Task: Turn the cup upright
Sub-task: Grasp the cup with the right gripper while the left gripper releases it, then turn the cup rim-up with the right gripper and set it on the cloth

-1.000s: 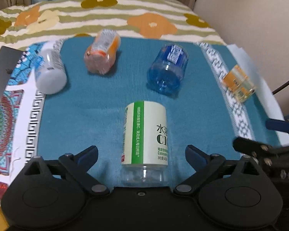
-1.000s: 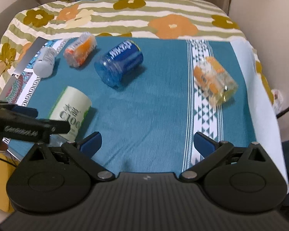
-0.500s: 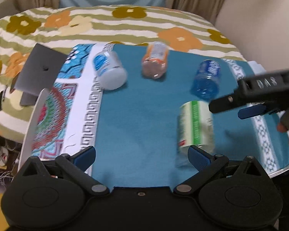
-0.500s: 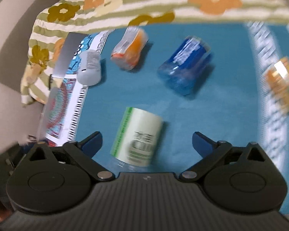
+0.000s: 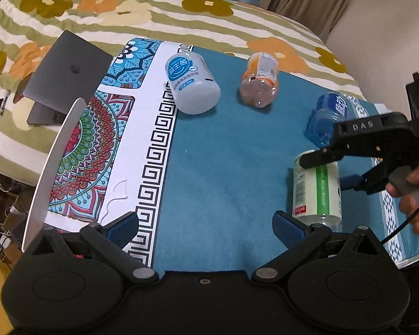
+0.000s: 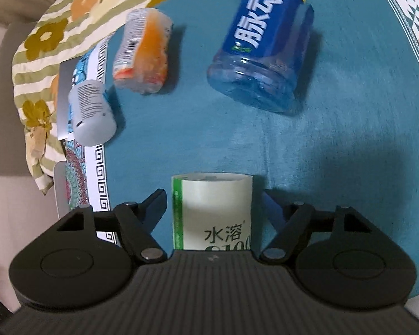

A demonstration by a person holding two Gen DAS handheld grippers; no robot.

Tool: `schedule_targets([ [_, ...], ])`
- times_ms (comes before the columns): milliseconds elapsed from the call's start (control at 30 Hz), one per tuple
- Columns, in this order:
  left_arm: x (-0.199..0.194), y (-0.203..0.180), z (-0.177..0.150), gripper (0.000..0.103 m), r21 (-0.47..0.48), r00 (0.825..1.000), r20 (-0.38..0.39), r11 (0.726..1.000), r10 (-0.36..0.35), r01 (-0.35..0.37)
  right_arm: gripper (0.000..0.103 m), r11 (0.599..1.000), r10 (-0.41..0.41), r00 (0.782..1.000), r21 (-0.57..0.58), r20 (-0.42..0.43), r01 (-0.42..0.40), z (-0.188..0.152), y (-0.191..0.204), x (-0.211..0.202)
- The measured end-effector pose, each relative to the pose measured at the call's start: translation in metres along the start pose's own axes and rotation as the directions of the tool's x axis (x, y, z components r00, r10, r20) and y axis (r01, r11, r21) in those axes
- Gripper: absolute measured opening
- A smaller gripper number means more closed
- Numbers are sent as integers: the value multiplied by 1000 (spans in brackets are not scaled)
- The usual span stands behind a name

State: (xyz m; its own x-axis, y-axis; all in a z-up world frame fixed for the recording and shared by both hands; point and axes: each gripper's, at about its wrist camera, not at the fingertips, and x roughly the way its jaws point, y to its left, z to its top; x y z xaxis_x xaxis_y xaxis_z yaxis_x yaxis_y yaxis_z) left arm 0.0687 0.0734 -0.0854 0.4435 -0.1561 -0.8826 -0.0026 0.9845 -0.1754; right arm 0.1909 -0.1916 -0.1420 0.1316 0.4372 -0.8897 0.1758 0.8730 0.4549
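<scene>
Your right gripper (image 6: 211,209), jaws spread, straddles the toppled green-and-white-labelled clear plastic cup (image 6: 213,215) (untouched); closing off-centre could roll it sideways.

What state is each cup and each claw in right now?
Green-label cup: on its side, between the right claw's fingers.
Blue cup: on its side.
Orange cup: on its side.
White cup: on its side.
Right claw: open around the green-label cup.
Left claw: open, empty.

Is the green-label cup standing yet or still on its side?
On its side. The green-label cup lies flat on the blue cloth, between the open fingers of the right tongs.
</scene>
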Motion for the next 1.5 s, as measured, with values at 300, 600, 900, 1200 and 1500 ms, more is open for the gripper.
schedule_targets([
  [300, 4, 0, 0, 103, 5, 1000, -13, 1000, -16, 16, 75, 999, 32, 999, 34, -2, -32, -1, -11, 2],
  [600, -1, -3, 0, 103, 11, 1000, -10, 1000, -11, 11, 73, 998, 43, 996, -40, 82, -39, -8, 0, -22],
  [900, -11, -1, -6, 103, 9, 1000, 15, 1000, 24, -24, 73, 948, 59, 881, -302, 469, 97, -55, 34, -65],
  [1200, -7, 3, -26, 103, 40, 997, -5, 996, 80, -80, 75, 882, 132, 632, -381, 764, 277, -122, 31, -16],
  [1500, -6, -3, -35, 103, 74, 996, -16, 994, 82, -81, 77, 840, 194, 549, -427, 813, 335, -154, 24, 1],
])
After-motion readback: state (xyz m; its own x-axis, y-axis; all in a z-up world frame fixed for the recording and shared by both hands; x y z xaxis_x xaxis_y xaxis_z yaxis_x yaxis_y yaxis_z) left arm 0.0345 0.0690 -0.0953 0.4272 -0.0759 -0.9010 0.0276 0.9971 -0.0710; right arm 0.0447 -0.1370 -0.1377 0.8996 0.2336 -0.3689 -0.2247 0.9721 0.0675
